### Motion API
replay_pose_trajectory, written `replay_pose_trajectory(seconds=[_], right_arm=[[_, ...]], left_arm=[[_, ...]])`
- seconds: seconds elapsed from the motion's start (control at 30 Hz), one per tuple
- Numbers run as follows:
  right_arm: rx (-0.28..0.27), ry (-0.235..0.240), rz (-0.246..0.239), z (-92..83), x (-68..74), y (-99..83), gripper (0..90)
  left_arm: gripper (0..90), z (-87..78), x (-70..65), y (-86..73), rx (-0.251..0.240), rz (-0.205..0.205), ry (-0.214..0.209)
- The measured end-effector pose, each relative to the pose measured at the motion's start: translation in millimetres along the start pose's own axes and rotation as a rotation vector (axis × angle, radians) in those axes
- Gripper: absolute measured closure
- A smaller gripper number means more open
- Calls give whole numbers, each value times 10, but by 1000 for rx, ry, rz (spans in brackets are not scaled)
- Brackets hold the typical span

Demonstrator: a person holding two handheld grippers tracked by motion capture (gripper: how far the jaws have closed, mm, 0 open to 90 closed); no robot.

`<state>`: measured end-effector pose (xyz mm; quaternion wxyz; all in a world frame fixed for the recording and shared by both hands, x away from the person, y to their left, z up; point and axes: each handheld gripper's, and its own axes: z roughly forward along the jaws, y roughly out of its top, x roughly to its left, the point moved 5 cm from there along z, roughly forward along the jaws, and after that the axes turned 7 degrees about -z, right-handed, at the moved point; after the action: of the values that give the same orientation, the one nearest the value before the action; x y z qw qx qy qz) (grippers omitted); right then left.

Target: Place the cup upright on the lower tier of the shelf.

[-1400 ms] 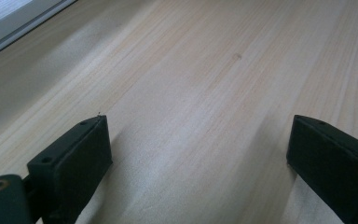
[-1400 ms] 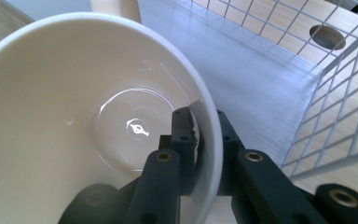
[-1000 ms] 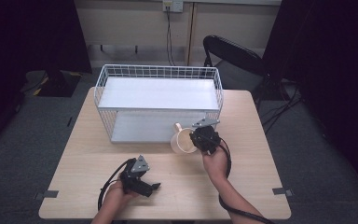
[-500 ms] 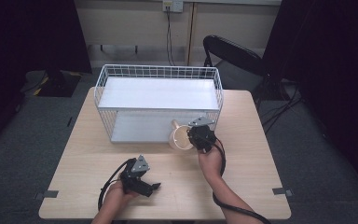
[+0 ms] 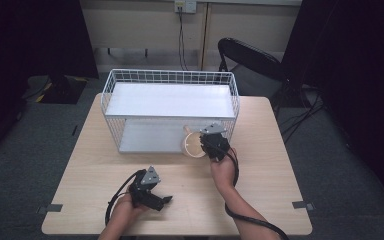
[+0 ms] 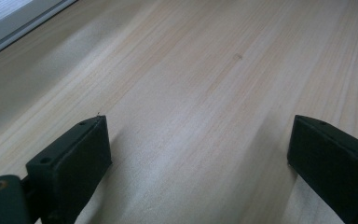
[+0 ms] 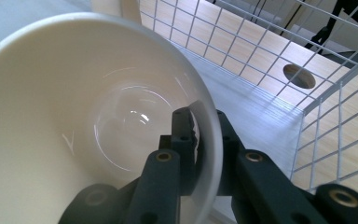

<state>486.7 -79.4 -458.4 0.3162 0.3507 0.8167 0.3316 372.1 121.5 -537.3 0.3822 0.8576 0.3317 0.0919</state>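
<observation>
1. The right gripper (image 5: 206, 141) has its jaws clamped on the rim of a cream mug (image 5: 194, 143), one jaw inside the wall and one outside, as the right gripper view shows (image 7: 200, 154)

2. In the high view the mug sits at the open front of the white wire rack (image 5: 170, 76), at the right end of the lower shelf (image 5: 150, 137), with its handle pointing back towards the rack; whether its base already rests on the shelf or hangs just above it cannot be told

3. The step in hand looks like placing the mug on the lower shelf, under the upper shelf (image 5: 167, 100); it seems well along, since the mug is at the shelf's front edge

4. The next move probably calls for easing the mug a little further in and setting it flat before the jaws let go, keeping the rim and handle clear of the wire side of the rack, which stands just beside it

5. The left gripper (image 5: 161, 201) rests low over the bare wooden table (image 5: 280, 165), well apart from the rack, with its jaws spread wide and nothing between them

6. No brand, label or writing can be read on the mug, the rack or the grippers
</observation>
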Motion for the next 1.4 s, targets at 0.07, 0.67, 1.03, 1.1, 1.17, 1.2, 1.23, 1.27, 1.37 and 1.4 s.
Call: replay_pose_trajectory(seconds=[0.07,0.67,1.03,1.1,1.17,1.2,1.23,1.27,1.37,1.4], right_arm=[[-6,-12,0,14,-3,1,839],[-26,-84,-20,124,5,-19,838],[-20,-75,17,134,-28,-53,830],[-19,-78,25,137,-35,-58,827],[-21,-77,32,138,-39,-61,818],[-19,-74,38,139,-38,-63,808],[-18,-70,42,144,-38,-65,789],[-18,-73,44,144,-38,-63,780],[-24,-68,48,135,-22,-39,742],[-20,-68,45,136,-20,-33,743]], left_arm=[[55,0,0,0,0,0,0],[55,0,0,0,0,0,0],[55,0,0,0,0,0,0],[55,0,0,0,0,0,0],[55,0,0,0,0,0,0],[55,1,0,0,-1,0,0],[55,1,0,0,0,0,0],[55,1,0,0,-1,0,0],[54,2,2,2,0,2,2],[53,2,1,2,0,0,1]])
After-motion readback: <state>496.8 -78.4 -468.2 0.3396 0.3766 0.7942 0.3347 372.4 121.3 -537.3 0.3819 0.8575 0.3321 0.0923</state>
